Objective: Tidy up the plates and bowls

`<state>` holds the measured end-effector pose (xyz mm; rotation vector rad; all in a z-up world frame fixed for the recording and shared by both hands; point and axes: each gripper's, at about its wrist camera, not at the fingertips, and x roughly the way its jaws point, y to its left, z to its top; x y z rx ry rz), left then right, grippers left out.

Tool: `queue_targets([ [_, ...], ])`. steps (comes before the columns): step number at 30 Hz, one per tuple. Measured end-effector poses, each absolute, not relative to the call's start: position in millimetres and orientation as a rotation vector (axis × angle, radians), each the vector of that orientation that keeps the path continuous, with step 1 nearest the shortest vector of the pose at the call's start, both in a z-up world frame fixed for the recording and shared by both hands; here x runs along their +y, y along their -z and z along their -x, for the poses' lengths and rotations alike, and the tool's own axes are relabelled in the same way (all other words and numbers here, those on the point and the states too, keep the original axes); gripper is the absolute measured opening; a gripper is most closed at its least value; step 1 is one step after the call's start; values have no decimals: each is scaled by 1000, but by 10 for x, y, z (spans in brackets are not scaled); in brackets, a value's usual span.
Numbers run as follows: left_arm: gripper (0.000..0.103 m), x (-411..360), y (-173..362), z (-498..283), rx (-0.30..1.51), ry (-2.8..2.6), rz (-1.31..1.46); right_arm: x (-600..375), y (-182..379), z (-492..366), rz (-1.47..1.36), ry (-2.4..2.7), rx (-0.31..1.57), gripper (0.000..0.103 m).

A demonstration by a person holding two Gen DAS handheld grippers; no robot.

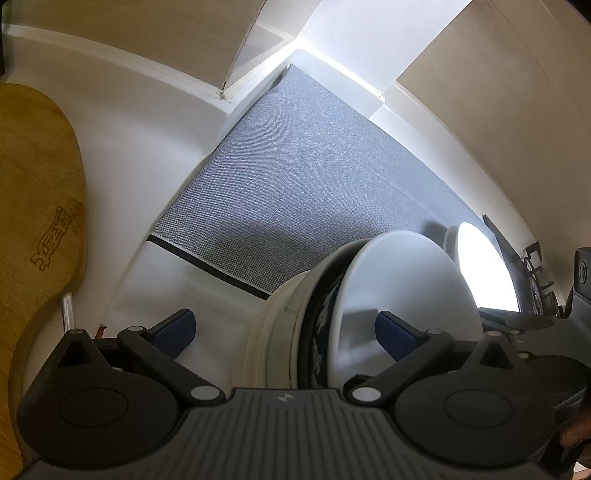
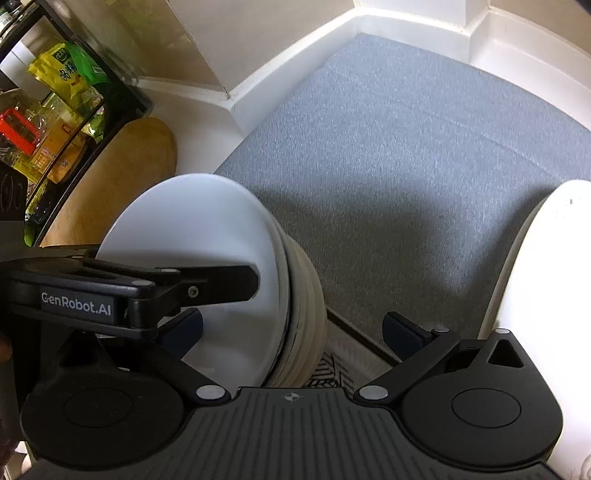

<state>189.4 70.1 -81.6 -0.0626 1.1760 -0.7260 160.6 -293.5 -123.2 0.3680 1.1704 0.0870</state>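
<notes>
A stack of dishes stands on a grey mat [image 1: 295, 177]: cream ribbed bowls [image 1: 269, 339] below, a dark patterned bowl [image 1: 325, 302] and a white plate [image 1: 402, 288] on top. My left gripper [image 1: 288, 332] is open, its jaws either side of the stack's rim, the right finger over the white plate. In the right wrist view the same stack [image 2: 207, 258] shows at left with the left gripper's finger [image 2: 221, 284] over it. My right gripper [image 2: 295, 332] is open and empty beside the stack. Another white dish [image 2: 546, 277] sits at right.
A wooden cutting board [image 1: 33, 206] lies left of the mat, also in the right wrist view [image 2: 129, 166]. A black rack with food packets [image 2: 55, 110] stands far left. White walls and skirting [image 2: 406, 22] border the mat. A bright white plate [image 1: 484, 266] stands behind the stack.
</notes>
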Motion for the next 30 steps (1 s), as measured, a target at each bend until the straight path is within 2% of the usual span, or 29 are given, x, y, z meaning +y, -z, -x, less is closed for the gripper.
queue_targets([
  [5, 103, 686, 821, -1906, 1184, 736, 43, -2866, 1219, -1591, -361, -113, 1193, 103],
  [9, 103, 663, 820, -1930, 1209, 748, 20, -2955, 1308, -1592, -541, -90, 1256, 103],
  [18, 102, 644, 825, -2005, 1256, 783, -4, -3022, 1290, -1465, -575, -93, 1185, 103],
  [22, 95, 554, 809, -2003, 1316, 863, -30, -3003, 1277, -1414, -559, -102, 1158, 103],
  [23, 94, 540, 801, -2003, 1320, 861, -39, -3004, 1272, -1401, -559, -93, 1152, 99],
  [24, 94, 544, 804, -2016, 1325, 858, -35, -2985, 1257, -1398, -547, -81, 1146, 81],
  [26, 87, 603, 808, -2082, 1346, 840, 4, -3058, 1236, -1364, -600, -104, 1119, 77],
  [30, 85, 660, 816, -2121, 1360, 844, 24, -3132, 1220, -1341, -633, -96, 1112, 73],
])
